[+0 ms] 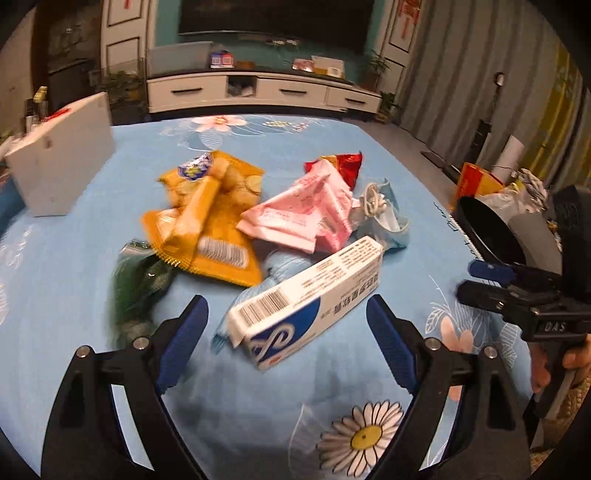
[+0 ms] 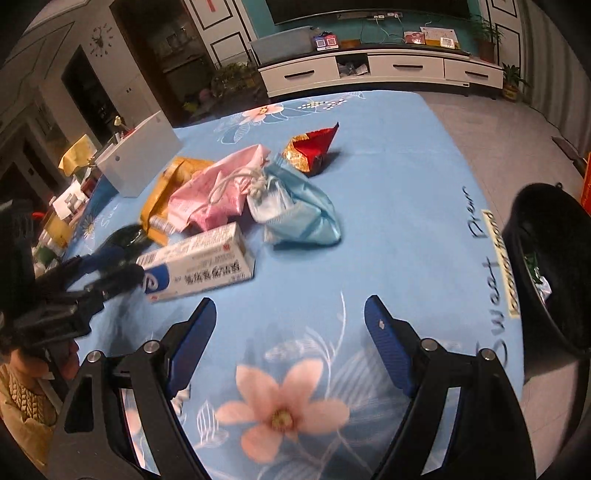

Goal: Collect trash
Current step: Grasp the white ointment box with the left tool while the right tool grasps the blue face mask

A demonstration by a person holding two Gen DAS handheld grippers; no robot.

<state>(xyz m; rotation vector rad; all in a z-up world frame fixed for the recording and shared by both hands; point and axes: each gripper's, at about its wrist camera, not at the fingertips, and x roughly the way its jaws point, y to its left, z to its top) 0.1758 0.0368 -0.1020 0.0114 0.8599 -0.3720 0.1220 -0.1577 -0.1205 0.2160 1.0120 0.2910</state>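
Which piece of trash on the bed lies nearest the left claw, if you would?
The white and blue box, lying just ahead of the open left claw; the wrappers lie farther off.

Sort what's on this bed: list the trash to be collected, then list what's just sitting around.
For the job:
white and blue carton
orange snack bag
pink wrapper
blue face mask
red foil wrapper
dark green wrapper
black bin
left tool, open

Just lying about:
white box
TV cabinet
potted plant

White TV cabinet (image 1: 258,90), teal wall (image 1: 166,22), grey curtain (image 1: 461,74), dim light.
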